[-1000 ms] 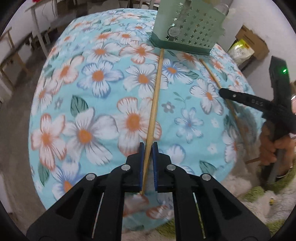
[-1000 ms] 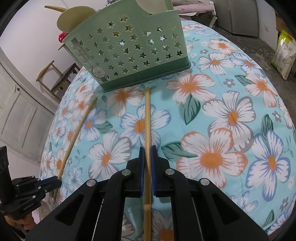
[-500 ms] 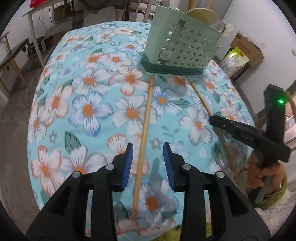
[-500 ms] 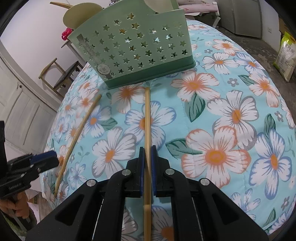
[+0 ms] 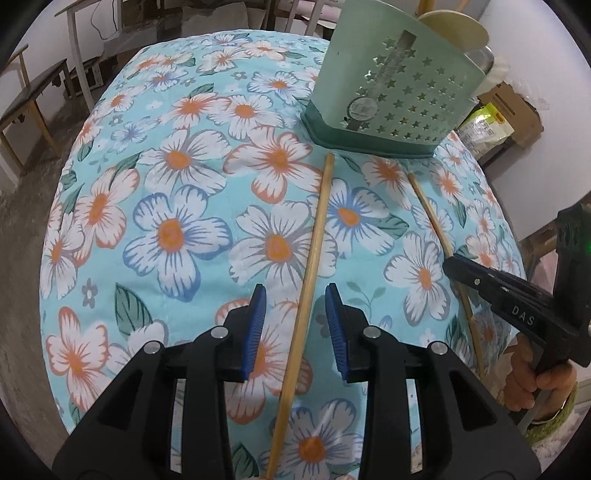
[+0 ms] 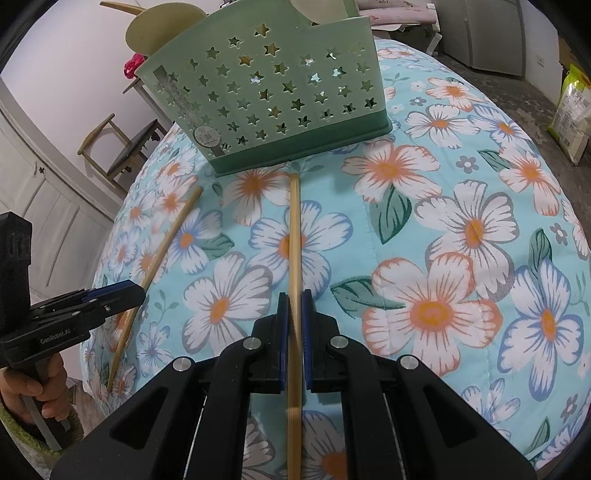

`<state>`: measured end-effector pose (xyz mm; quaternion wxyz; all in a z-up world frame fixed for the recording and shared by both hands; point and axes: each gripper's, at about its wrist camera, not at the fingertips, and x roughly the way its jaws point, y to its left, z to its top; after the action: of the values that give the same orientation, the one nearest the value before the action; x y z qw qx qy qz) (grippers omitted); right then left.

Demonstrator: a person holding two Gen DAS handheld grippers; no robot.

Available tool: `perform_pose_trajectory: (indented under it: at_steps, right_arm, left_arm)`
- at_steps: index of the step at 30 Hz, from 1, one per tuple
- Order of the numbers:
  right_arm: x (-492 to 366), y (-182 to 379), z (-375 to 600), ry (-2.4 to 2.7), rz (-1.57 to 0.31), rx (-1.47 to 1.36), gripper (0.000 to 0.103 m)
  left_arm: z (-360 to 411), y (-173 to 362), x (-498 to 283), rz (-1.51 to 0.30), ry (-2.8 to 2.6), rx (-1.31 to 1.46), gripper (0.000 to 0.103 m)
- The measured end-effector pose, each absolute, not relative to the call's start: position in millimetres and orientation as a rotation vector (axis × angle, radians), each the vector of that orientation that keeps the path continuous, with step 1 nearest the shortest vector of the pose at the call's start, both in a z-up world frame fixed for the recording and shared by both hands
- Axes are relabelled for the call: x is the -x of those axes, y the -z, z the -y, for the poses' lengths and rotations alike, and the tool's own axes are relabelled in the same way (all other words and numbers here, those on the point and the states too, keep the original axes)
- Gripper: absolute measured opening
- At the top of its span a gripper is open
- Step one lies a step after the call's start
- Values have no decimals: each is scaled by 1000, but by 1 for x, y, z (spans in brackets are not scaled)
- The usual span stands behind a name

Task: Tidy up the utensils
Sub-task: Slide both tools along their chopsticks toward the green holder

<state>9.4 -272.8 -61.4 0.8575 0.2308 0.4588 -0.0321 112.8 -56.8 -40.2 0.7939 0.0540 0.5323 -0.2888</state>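
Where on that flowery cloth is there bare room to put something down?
The wide stretch of cloth to the right of the right-hand chopstick is free, as is the stretch to the left of the left-hand chopstick. It is crowded in front of the green holder, where both chopsticks lie.

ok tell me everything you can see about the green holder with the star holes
The green holder is a pale green, plastic-looking utensil caddy with rows of star-shaped cutouts in its walls and a darker green base. A round sticker and a long label strip sit on one wall near a corner. It stands upright on the floral cloth. Pale spoon-like utensils rise above its rim. The tip of the chopstick clamped in the right gripper lies close to its base; contact is unclear.
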Motion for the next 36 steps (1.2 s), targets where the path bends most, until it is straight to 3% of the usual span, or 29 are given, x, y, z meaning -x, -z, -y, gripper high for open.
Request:
perform_pose_trajectory:
  at_steps: [7, 13, 23, 26, 27, 31, 36]
  right_arm:
    - [-9, 61, 273, 68, -964, -485, 7]
    - [-10, 62, 272, 66, -963, -475, 7]
    - [-8, 61, 271, 30, -992, -472, 7]
    - [-9, 60, 273, 0, -1010, -463, 9]
    - [-9, 59, 273, -12, -1015, -454, 11]
    - [-12, 57, 273, -59, -1025, -469, 27]
    - [-20, 55, 271, -46, -1021, -449, 29]
  left_arm:
    - [56, 43, -116, -1144, 612, -107, 27]
    - [53, 45, -118, -1139, 620, -62, 8]
    - [36, 45, -100, -1203, 613, 94, 7]
    - [35, 40, -100, -1210, 621, 94, 15]
    - [34, 37, -100, -1199, 620, 91, 20]
    - [37, 25, -105, -1169, 641, 66, 23]
    - [56, 23, -113, -1154, 668, -39, 23]
